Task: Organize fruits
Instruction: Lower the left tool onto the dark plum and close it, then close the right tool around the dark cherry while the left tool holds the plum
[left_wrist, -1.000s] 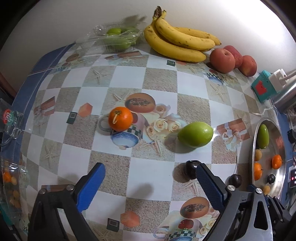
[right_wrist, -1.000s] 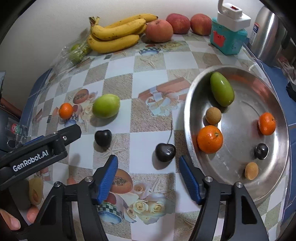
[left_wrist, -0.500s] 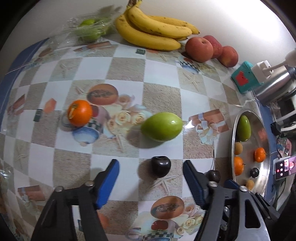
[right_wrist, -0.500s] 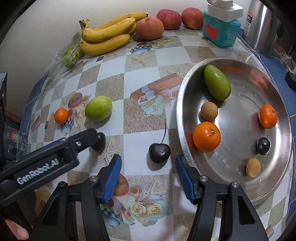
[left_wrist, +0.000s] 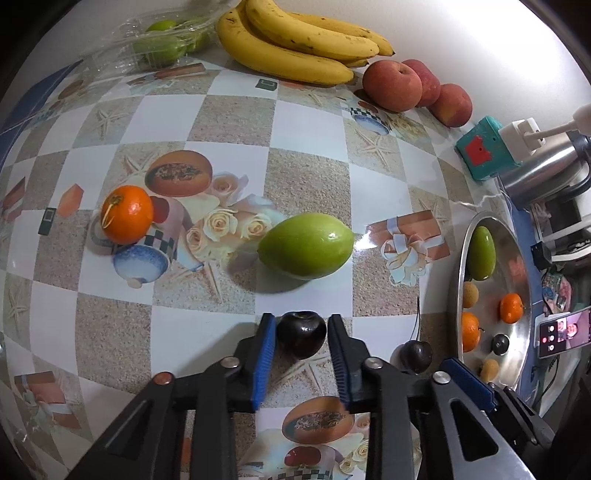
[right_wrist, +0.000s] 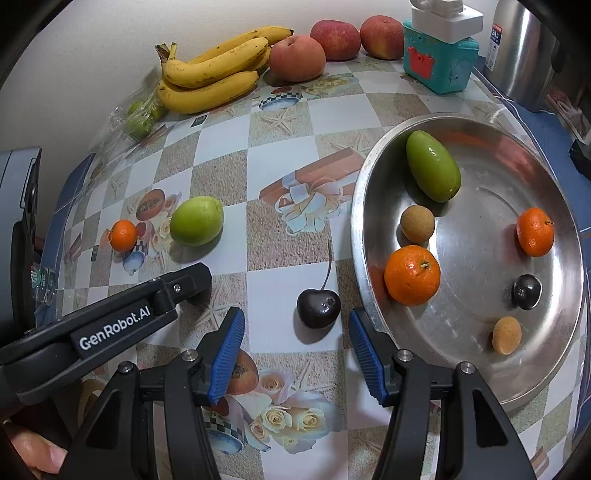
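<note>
Cherries first: one dark cherry (left_wrist: 301, 334) sits on the bench betw. the blue pads of the left claw (left_wrist: 301, 328), pads tight against both sides of it, so it's gripped. A 2nd, the stemmed cherry (right_wrist: 318, 307), lies on the bench just left of the steel tray (right_wrist: 554, 373), w/ the right claw (right_wrist: 297, 332) spread wide around it, pads clear of the fruit. Tray holds a green mango (right_wrist: 433, 170), 2 oranges, 2 small tan fruits & another dark cherry. Out on the bench: a green fruit (left_wrist: 306, 245), w/ a small orange (left_wrist: 127, 214) well to its left. Bananas (left_wrist: 295, 44) & peaches (left_wrist: 413, 86) line the back wall.
</note>
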